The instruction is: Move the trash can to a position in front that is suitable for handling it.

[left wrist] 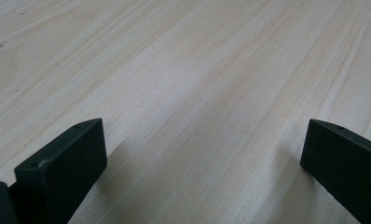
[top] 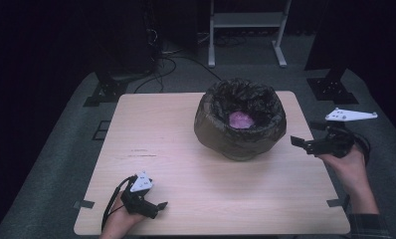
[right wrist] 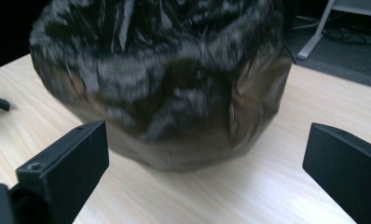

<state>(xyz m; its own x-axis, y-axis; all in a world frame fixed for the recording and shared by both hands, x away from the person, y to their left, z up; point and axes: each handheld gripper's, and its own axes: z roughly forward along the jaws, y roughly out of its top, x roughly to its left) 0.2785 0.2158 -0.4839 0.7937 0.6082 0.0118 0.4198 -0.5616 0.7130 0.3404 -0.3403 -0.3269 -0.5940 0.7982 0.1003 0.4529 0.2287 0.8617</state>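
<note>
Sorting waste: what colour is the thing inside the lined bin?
Pink item in the bin; high view.

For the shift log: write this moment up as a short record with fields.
surface: wooden table
main item: bin lined with a black bag, upright on the far half of the table
contents: a pink thing at the bottom
left tool: open, low over the near left edge
right tool: open, facing the bin from its right, apart from it
</note>
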